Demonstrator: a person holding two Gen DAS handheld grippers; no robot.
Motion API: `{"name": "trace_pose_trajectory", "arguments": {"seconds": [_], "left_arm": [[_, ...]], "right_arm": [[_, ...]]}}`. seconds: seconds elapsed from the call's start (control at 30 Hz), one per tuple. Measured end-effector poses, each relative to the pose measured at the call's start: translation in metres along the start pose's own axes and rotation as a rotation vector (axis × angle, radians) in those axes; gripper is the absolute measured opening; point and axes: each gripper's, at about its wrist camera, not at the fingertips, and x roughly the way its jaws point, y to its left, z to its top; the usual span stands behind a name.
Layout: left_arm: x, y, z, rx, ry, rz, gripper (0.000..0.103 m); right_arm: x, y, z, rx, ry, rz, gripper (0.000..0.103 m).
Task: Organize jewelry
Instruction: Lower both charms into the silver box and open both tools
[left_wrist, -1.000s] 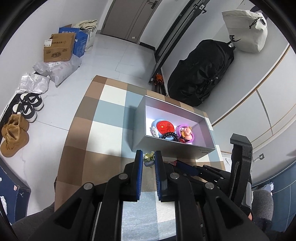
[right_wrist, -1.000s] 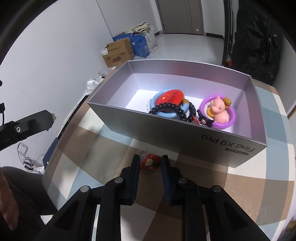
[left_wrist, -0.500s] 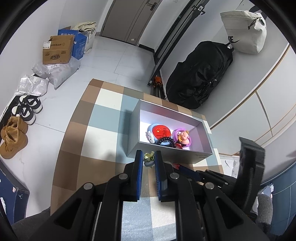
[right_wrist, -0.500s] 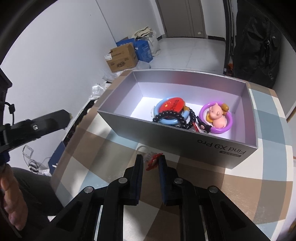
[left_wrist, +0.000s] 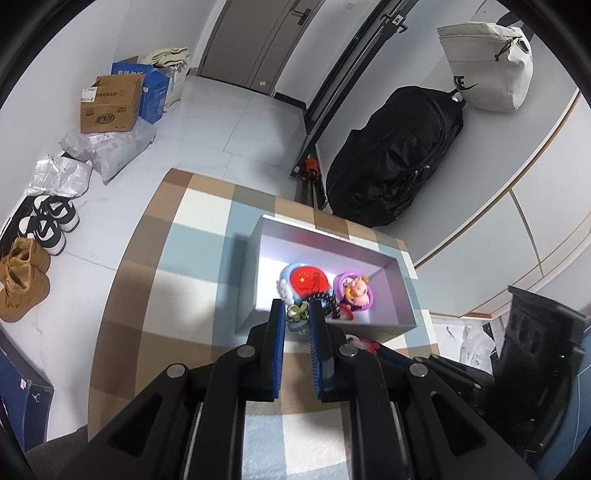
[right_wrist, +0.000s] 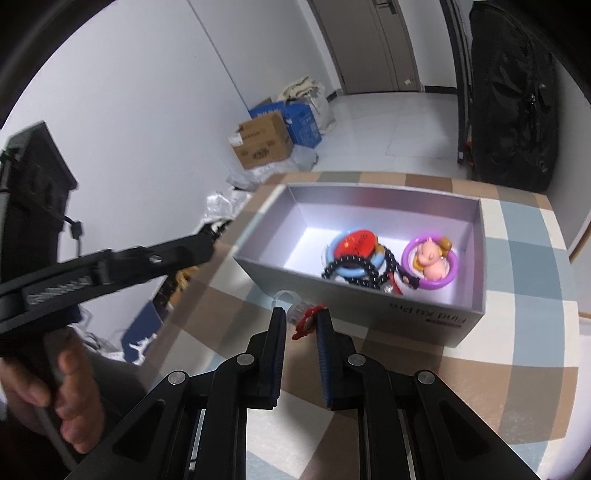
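A silver open box (left_wrist: 406, 317) (right_wrist: 354, 295) stands on the checked table. Inside lie a red-and-blue badge (left_wrist: 306, 280) (right_wrist: 354, 245), a black bead bracelet (right_wrist: 369, 266) and a pink pig in a purple ring (left_wrist: 354, 291) (right_wrist: 430, 258). My left gripper (left_wrist: 297, 314) is shut on a small green-and-white charm (left_wrist: 297, 312), held above the box's near wall. My right gripper (right_wrist: 300, 319) is shut on a red charm with a clear ring (right_wrist: 304, 317), held just in front of the box's near-left corner. The left gripper also shows in the right wrist view (right_wrist: 207, 236).
The checked tablecloth (left_wrist: 177, 266) covers a small table. On the floor are cardboard boxes (left_wrist: 110, 105), plastic bags (left_wrist: 107, 151) and shoes (left_wrist: 22, 280). A black bag (left_wrist: 395, 158) leans on the wall beyond the box.
Both grippers have risen with their charms. The left gripper has moved forward over the box's near wall. The right gripper has pulled back and up from the table.
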Motion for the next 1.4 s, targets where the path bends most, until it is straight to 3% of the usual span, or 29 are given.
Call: {"name": "trace_pose_trajectory", "arguments": {"seconds": [0.23,0.47,1.17,1.4], "left_arm": [[0.016,-0.014,0.009,0.011,-0.01,0.026,0.008],[0.029,-0.03,0.012,0.061,0.008,0.044,0.008],[0.059,-0.035,0.025,0.08,0.054,0.089,0.008],[0.055,-0.039,0.028,0.073,0.02,0.005,0.008]], "right_arm": [[-0.023,-0.009,0.014,0.045,-0.083,0.06,0.015],[-0.035,-0.021,0.025,0.068,-0.141,0.028,0.015],[-0.016,-0.064,0.045,0.184,-0.137,-0.015,0.015],[-0.017,-0.069,0.046,0.214,-0.144,-0.004,0.018]]}}
